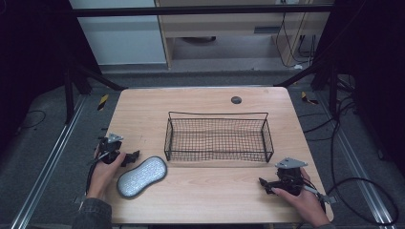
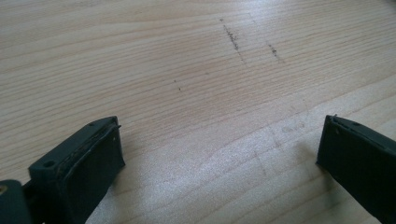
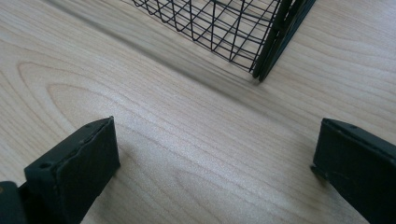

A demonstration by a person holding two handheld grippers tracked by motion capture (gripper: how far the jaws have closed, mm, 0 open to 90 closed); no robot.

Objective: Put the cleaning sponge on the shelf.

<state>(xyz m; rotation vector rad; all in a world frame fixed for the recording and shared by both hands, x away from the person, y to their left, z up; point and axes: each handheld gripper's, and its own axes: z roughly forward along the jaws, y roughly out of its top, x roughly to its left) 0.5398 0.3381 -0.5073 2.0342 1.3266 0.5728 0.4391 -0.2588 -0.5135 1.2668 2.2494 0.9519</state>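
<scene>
Grey and peanut-shaped, a textured silicone pad (image 1: 142,176) lies flat on the pale wooden counter (image 1: 215,195) at about seven o'clock, just beside the left gripper (image 1: 135,155), which sits at nine o'clock. That gripper's jaws stand wide apart over bare wood, holding nothing. At four o'clock the right gripper (image 1: 261,182) rests with jaws equally spread and empty, pointing toward the black wire mesh basket (image 1: 218,117) at the counter's centre.
</scene>
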